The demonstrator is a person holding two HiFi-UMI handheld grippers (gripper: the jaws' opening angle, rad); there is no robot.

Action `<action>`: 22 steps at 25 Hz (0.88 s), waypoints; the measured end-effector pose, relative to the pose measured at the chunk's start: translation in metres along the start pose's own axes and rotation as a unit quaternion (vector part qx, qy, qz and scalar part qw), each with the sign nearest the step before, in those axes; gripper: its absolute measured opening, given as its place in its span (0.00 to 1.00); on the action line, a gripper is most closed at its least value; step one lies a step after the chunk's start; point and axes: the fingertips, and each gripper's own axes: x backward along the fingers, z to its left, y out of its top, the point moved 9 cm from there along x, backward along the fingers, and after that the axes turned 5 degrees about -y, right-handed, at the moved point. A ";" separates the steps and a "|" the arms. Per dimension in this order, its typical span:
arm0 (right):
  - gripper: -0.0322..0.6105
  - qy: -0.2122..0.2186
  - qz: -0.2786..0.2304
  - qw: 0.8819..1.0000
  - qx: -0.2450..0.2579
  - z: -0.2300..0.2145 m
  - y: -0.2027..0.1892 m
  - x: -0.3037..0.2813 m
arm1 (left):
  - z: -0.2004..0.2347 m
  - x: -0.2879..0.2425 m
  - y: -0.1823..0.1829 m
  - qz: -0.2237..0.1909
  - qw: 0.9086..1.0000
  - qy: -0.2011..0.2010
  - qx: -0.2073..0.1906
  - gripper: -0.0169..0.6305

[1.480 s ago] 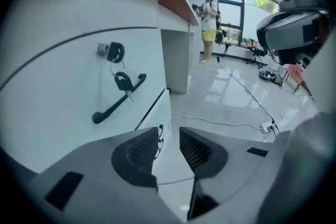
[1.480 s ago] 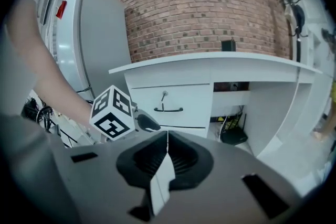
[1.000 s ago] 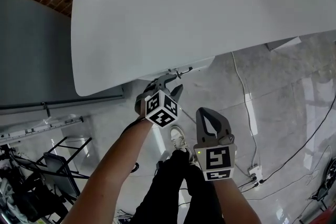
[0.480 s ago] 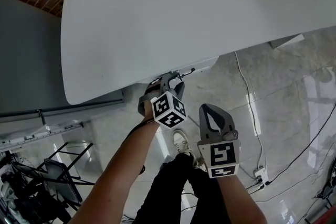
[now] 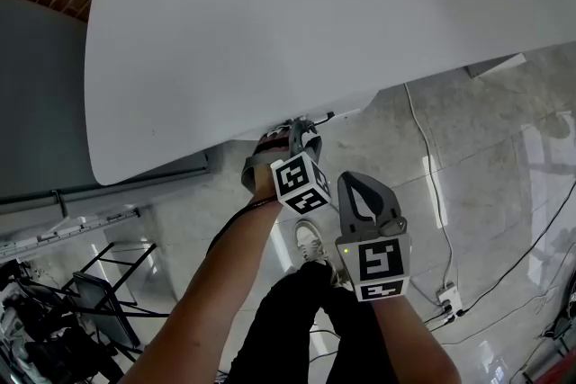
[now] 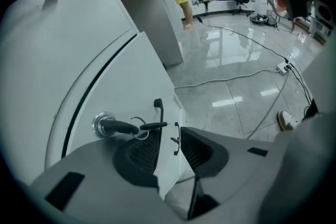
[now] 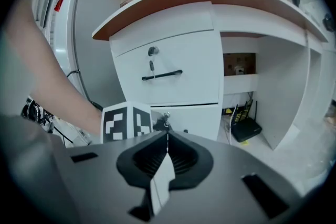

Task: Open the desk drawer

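Presently, finds the left gripper (image 6: 169,136) set against the white flat-fronted lower drawer (image 6: 137,73) of the desk, beneath the front edge of the broad white curved desk top (image 5: 315,22). Records its jaws apart by a narrow gap and clamped on nothing. Finds a thin black handle (image 6: 176,139) standing in that gap; cannot tell whether either pad touches it. Notes a black-headed key on a wire ring (image 6: 131,126) seated in a round silver lock (image 6: 102,124), just beside the jaw tip at nine o'clock of the handle.

Finds the right gripper (image 7: 167,137) at five o'clock of the left one in the head view, jaws pressed together on nothing, facing the drawer stack. Records a long black bar handle (image 7: 161,75) on the upper drawer at twelve o'clock of its jaws.

Judges the lower drawer shut, with narrow, even seams. Judges the step in hand as taking hold of the handle, pull not yet begun.

Flags three hazards:
- Warns against closing toward nine o'clock: risks catching the key ring instead of the handle, then twisting or extracting the key on the pull.
- Warns against pulling on an engaged lock: risks sliding the pads off so thin a handle.
- Warns against a straight draw toward six o'clock: risks striking the person's dark-trousered legs (image 5: 297,310).
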 end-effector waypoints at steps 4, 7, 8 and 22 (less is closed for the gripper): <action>0.08 -0.004 0.001 1.000 -0.005 -0.007 -0.007 -0.005 | -0.001 -0.004 0.000 -0.019 0.999 0.025 0.014 0.21; 0.08 -0.008 0.000 1.000 -0.008 -0.011 -0.011 -0.008 | 0.001 -0.006 0.001 -0.020 0.998 0.050 0.029 0.12; 0.08 -0.009 0.000 1.000 -0.009 -0.012 -0.012 -0.009 | 0.001 -0.006 0.002 -0.020 0.998 0.056 0.029 0.11; 0.08 -0.005 -0.001 1.000 -0.020 -0.006 -0.015 -0.004 | 0.001 -0.004 0.001 -0.021 0.998 0.066 -0.004 0.05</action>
